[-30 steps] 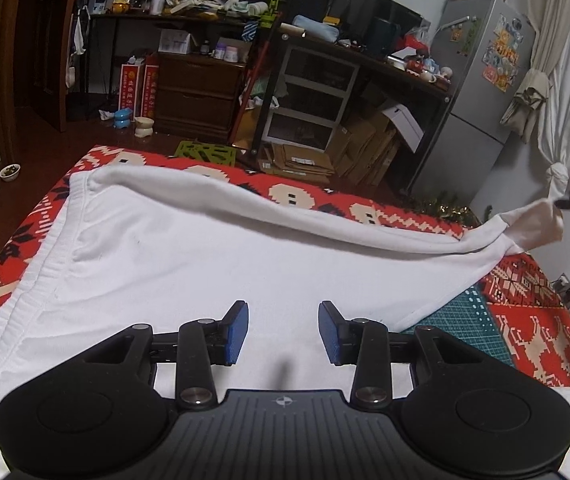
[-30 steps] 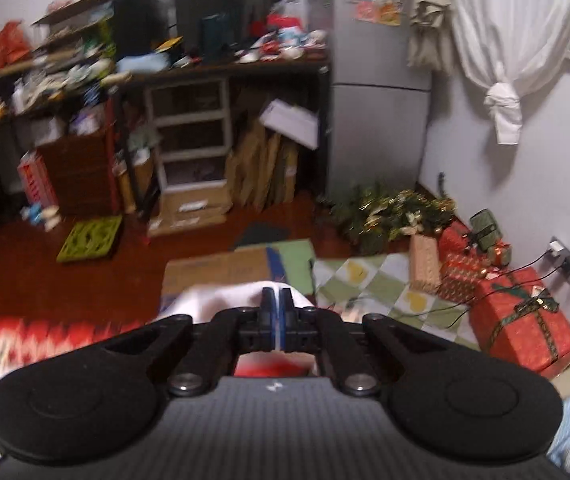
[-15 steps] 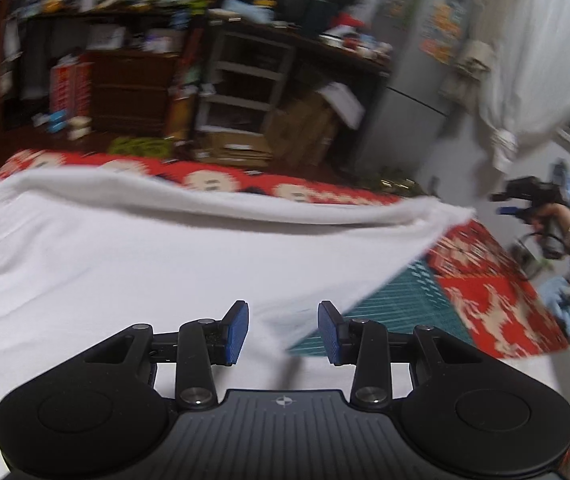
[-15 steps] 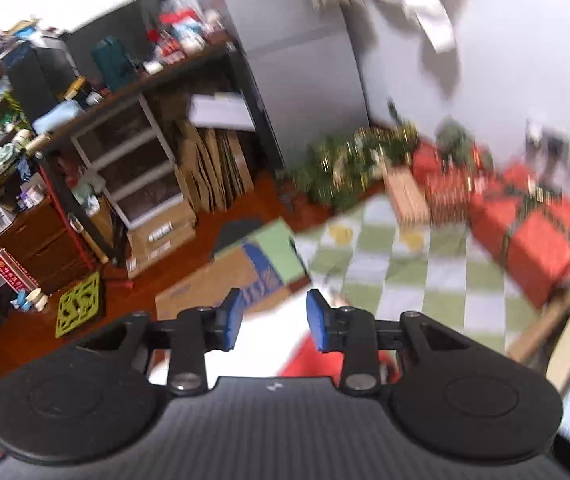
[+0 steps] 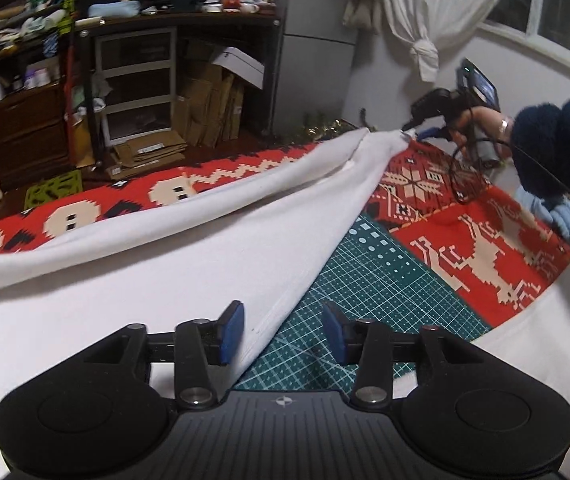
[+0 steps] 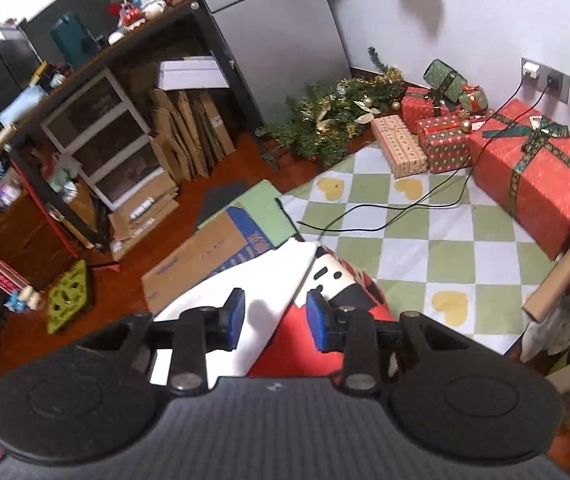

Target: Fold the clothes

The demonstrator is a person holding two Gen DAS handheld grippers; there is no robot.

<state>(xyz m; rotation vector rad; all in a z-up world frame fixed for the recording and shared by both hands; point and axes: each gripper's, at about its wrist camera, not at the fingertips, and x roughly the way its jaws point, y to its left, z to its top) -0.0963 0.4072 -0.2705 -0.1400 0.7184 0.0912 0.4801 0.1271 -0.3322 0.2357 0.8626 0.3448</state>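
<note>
A large white garment [image 5: 165, 264] lies spread on a red patterned cloth [image 5: 465, 240], its far edge folded over. My left gripper [image 5: 283, 330] hovers over the garment's right hem, where it meets a green cutting mat [image 5: 385, 280]. Its jaws are opening; the hem runs under them, close to the left pad, and nothing is pinched. At the far right corner of the garment a hand [image 5: 481, 120] in a dark sleeve holds my right gripper [image 5: 413, 134]. In the right wrist view my right gripper [image 6: 275, 320] is open above that white corner [image 6: 245, 280] and the red cloth [image 6: 305, 352].
Beyond the table stand a grey fridge [image 5: 313, 40], dark shelves [image 5: 137, 80] and stacked cardboard [image 5: 205, 108]. On the floor are wrapped gift boxes [image 6: 533, 184], a green checked mat [image 6: 425, 232] and a black cable [image 6: 405, 208]. A light blue cloth [image 5: 565, 216] lies at the right.
My right gripper went from shut to open and sank toward the garment's corner, which now lies on the red cloth. My left gripper slid right, from mid-garment to the hem beside the green mat.
</note>
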